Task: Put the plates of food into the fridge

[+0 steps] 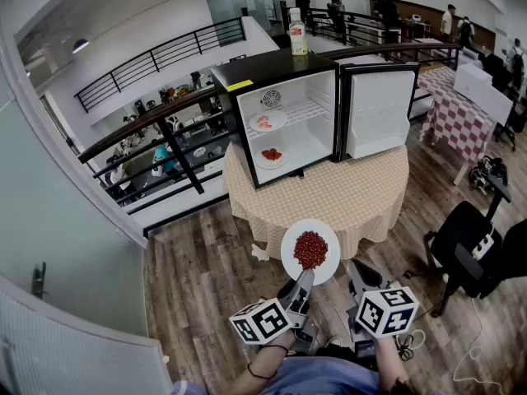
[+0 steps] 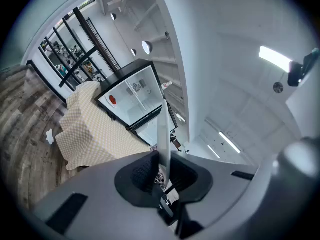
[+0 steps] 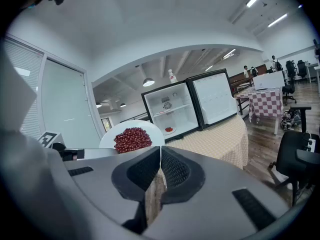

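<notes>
A white plate [image 1: 310, 251] heaped with small red food is held over the floor in front of the round table [image 1: 354, 196]. My left gripper [image 1: 300, 290] is shut on its near rim. In the left gripper view the plate [image 2: 163, 134] shows edge-on between the pads of the left gripper [image 2: 162, 171]. The black fridge [image 1: 284, 118] stands on the table with its door [image 1: 379, 109] swung open. One plate [image 1: 268, 122] lies on its upper shelf and another [image 1: 271, 155] on its floor. My right gripper [image 1: 362, 285] is shut and empty beside the left; the right gripper [image 3: 160, 159] sees the plate [image 3: 131, 138] to its left.
A bottle [image 1: 298, 33] stands on top of the fridge. A black office chair [image 1: 469, 245] is at the right, with a red-checked table [image 1: 461, 113] beyond it. A black railing [image 1: 156, 130] runs behind the round table. Wooden floor lies between me and the table.
</notes>
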A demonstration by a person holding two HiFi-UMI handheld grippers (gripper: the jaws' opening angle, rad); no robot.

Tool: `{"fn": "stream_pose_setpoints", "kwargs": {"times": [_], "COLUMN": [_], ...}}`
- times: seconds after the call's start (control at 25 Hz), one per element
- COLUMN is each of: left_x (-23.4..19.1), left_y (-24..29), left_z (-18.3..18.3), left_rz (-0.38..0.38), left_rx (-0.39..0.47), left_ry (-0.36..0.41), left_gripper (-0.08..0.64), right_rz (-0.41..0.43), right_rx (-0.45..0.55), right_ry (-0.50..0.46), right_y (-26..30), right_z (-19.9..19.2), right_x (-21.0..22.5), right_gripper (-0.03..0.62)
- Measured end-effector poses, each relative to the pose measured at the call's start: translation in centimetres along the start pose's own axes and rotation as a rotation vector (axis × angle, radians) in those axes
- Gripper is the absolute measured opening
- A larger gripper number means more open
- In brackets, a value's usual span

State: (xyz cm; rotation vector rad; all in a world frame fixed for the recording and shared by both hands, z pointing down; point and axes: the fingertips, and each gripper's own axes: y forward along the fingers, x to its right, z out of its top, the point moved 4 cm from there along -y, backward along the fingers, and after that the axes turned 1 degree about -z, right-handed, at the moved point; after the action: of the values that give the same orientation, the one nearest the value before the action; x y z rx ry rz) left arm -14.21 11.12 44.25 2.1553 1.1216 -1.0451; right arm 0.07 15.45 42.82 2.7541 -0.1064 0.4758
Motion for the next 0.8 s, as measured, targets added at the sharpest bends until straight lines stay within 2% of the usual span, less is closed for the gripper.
{"fn": "stream_pose_setpoints", "kwargs": {"times": [0.28, 0.8], "left_x": [-0.2, 0.0], "left_y": [0.5, 2.5], "left_z": [-0.3, -1.6], "left_rz": [0.014, 0.045], "left_rx": [0.003, 0.035], "left_ry": [-0.007, -0.043], "left_gripper": [0.049, 0.049], "right_rz": [0.002, 0.031], "right_rx": [0.009, -0.030], "right_ry": [0.032, 0.019], "right_y": [0.4, 0.9], "right_z": [-0.2, -0.3], "right_x": [0.9, 3.7], "right_gripper": [0.021, 0.021]}}
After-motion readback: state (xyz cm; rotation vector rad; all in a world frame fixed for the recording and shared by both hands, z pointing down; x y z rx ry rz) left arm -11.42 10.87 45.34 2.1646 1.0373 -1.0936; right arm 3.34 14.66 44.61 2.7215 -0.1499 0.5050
